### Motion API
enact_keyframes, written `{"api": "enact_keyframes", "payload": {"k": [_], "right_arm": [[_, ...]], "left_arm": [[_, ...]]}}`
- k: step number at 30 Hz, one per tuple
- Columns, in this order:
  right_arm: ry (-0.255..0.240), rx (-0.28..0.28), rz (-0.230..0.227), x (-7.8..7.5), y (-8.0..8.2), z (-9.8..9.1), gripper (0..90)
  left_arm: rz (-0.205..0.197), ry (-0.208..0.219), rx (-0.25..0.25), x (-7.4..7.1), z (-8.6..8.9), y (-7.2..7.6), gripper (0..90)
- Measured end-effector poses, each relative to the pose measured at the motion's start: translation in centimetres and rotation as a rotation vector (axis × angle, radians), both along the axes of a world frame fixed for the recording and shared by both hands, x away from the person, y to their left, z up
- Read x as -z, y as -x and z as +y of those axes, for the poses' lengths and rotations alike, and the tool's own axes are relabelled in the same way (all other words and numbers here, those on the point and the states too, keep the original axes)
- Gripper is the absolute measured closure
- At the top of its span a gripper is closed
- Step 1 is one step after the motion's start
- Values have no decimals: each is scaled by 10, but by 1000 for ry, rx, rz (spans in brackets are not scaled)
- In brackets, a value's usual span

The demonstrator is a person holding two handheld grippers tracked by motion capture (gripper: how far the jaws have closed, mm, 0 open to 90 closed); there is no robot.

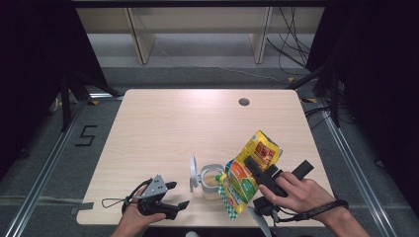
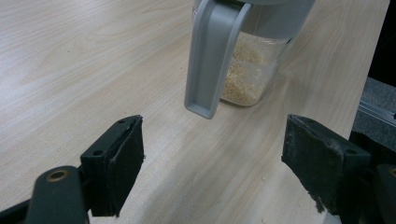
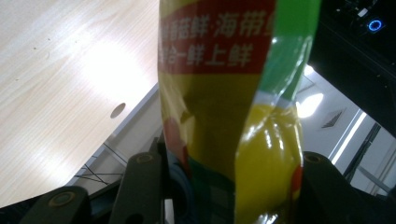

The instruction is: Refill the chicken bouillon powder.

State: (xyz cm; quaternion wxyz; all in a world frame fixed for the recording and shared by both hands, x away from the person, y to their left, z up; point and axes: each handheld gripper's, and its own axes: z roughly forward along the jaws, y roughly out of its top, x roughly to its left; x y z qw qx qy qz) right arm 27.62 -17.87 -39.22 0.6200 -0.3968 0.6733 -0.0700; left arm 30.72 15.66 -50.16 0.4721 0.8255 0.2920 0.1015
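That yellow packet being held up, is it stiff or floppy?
Probably floppy: the yellow packet buckles and creases where the right gripper pinches it. Its glossy film looks slippery. Tilted over the clear container, it likely sags further as it empties.

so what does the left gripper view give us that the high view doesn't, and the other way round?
Left gripper view alone: the pale granules inside the clear container seen from the side, and the left claw's two black pads standing wide apart just short of the grey flip lid that hangs down.

High view alone: the right claw gripping a yellow snack bag, tilted over the container's mouth, plus both hands and the full tabletop.

Both: the container, its open lid, the left claw open and holding nothing.
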Motion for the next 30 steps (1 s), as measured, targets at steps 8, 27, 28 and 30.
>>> {"api": "enact_keyframes", "payload": {"k": [8,27,28,30], "right_arm": [[-6,12,3,0,0,0,611],[13,0,-6,-1,1,1,622],[-1,6,-1,0,1,1,622],[13,-7,-8,-1,0,1,622]], "left_arm": [[16,-1,-9,0,0,1,202],[-3,-9,3,0,1,0,202],[-2,-9,3,0,1,0,202],[-2,-9,3,0,1,0,202]]}}
